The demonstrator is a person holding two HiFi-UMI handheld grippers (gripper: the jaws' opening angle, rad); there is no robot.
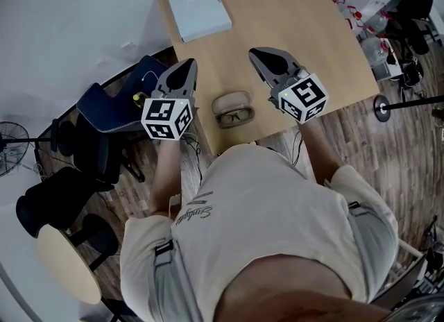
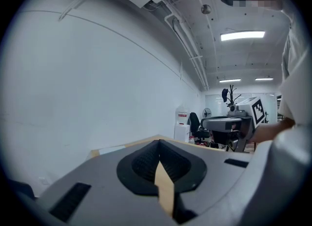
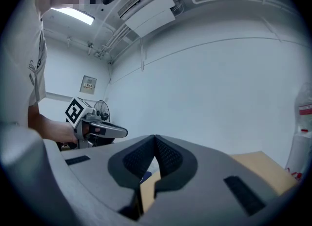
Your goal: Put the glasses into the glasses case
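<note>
Left gripper: jaws pressing together, nothing between them. It is hanging over the table's left edge, with a blue chair standing just to its left.
Right gripper: jaws likewise meeting, empty. It is hovering over bare wood, with free room ahead and to its right.
Glasses: lying against the glasses case, between the grippers, behind their tips, near the table's close edge.
White box: lying ahead of the left gripper.
Only the head view is showing glasses and case; each gripper view is showing the opposite gripper.
</note>
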